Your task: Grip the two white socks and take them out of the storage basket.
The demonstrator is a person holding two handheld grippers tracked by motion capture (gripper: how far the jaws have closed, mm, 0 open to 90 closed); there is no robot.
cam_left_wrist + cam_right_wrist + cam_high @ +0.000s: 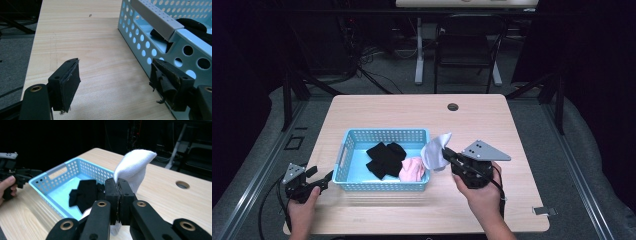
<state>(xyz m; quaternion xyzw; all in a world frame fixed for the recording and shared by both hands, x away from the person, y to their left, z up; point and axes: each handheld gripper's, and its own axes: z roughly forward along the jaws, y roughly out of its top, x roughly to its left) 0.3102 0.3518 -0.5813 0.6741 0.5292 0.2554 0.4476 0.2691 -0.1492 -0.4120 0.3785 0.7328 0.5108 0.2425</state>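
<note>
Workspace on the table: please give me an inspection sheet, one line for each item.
Surface: light wood table with a round hole near the far edge.
Job's things: blue perforated basket holding black cloth and pink cloth; white cloth held above the basket's right end.
Clutter: small metal clip at the near right corner.
Grippers: left tongs open, beside the basket's left wall; right tongs shut on the white cloth.
Cables: one trails from the left tongs; more on the floor.
Surroundings: dark room, black chair.
</note>
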